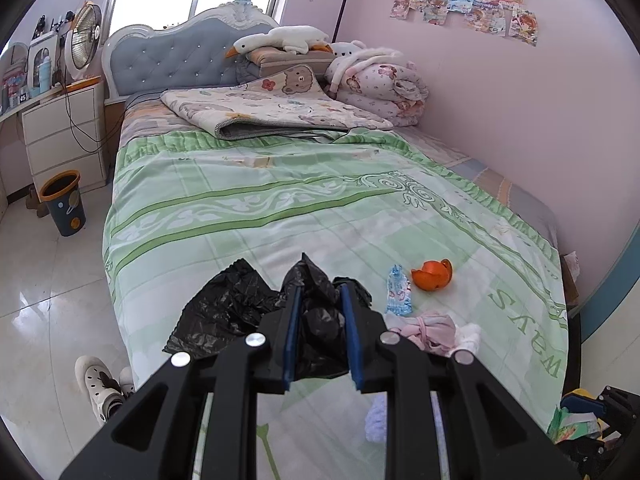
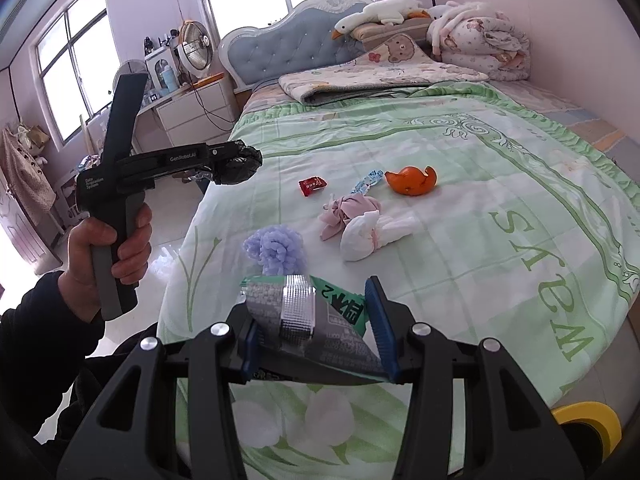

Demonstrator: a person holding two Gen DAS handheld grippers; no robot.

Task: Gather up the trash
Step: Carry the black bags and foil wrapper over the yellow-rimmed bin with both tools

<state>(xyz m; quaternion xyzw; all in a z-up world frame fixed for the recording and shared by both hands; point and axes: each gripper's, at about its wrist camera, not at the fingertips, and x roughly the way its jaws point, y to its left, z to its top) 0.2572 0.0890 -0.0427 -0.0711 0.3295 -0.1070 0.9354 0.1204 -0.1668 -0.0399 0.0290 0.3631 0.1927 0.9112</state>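
My left gripper [image 1: 320, 300] is shut on a crumpled black trash bag [image 1: 320, 328], held above the bed's near left edge; it also shows in the right wrist view [image 2: 236, 166]. My right gripper [image 2: 316, 320] is shut on a silver and green snack wrapper [image 2: 312, 320], held over the foot of the bed. On the green bedspread [image 2: 440, 160] lie an orange peel [image 2: 412, 180], a red candy wrapper [image 2: 313, 186], a blue and white wrapper [image 2: 365, 181], a pink and white cloth bundle [image 2: 360, 224] and a purple fluffy ball [image 2: 276, 248].
A dark waste bin with an orange rim [image 1: 64, 202] stands on the tiled floor left of the bed, by white drawers [image 1: 64, 132]. White shoes [image 1: 100, 388] lie by the bed's near left corner. Folded blankets [image 1: 280, 108] and plush toys [image 1: 280, 40] sit at the headboard.
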